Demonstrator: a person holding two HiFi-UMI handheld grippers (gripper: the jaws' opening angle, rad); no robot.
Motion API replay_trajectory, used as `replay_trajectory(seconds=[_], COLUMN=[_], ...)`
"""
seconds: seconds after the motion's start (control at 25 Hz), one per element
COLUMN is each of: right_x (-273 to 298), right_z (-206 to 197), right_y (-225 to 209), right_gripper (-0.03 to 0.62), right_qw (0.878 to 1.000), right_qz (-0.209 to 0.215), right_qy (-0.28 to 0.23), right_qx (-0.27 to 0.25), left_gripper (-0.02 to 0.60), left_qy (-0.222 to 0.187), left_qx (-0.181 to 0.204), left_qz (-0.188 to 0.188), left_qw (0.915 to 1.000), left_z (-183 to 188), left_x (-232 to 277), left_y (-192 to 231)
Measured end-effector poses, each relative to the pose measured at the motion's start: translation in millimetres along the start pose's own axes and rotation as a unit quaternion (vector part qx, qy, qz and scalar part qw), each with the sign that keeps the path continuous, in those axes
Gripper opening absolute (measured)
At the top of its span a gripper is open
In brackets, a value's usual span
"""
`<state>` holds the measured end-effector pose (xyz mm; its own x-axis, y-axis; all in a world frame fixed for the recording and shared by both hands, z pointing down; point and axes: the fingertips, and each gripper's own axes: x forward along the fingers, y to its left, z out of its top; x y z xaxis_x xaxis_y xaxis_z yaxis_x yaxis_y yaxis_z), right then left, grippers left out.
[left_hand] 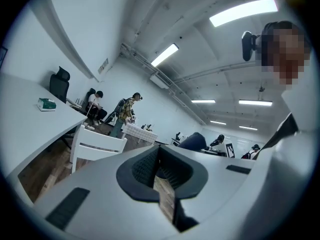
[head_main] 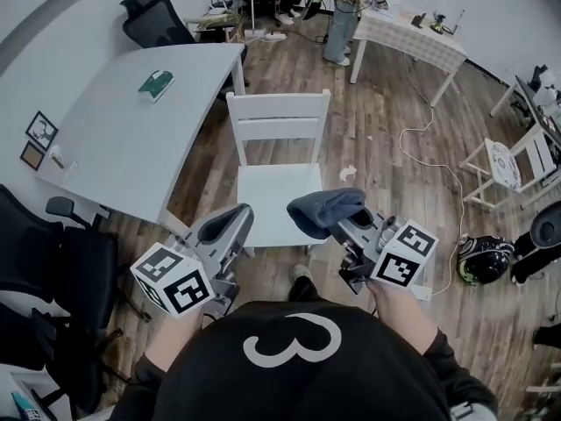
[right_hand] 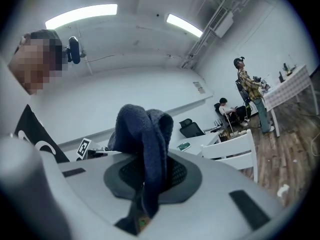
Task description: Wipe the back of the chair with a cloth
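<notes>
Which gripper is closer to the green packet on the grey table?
Left. The left gripper is off the table corner, this side of the green packet; the right gripper, clamped on the cloth, is farther right, across the chair.

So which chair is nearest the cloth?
The white wooden chair straight ahead, its seat just beyond the dark blue cloth in the right gripper. The black office chairs and the other white chair stand farther off.
</notes>
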<state>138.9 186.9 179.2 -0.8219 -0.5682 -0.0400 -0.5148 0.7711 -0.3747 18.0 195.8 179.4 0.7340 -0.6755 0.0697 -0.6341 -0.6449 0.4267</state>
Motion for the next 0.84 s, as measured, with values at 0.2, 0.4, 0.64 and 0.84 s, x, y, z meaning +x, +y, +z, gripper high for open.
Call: replay_trajectory(seconds=[0.2,0.4,0.64,0.84], right_x=[-5.0,-9.4,-12.7,-11.4], right_z=[-0.9,3.0,0.1,-3.8], right_y=[20.4,27.9,26.7,26.0], right_gripper=[0.051,0.051,0.051,0.051], right_qw=[1.000,1.000,1.000,1.000], right_qz=[0.005,0.003,-0.007,-0.010], right_qy=[-0.004,-0.007,-0.007,-0.006], right_qx=[-0.001,-0.008,-0.010,-0.006], left_gripper=[0.014,0.014,0.014,0.014], left_qy=[-0.008,-0.008,-0.009,-0.006], left_qx=[0.009,0.012,0.009,0.009], left_qz=[-0.003,-0.005,-0.013,-0.008], left_qw=[0.9999,0.9999,0.9998,0.9999], left_z=[0.9,1.7,1.2,-3.0], left_x=[-18.3,-23.0,-21.6,-23.2], left_y=[-13.5,-21.7,-24.5,-21.4])
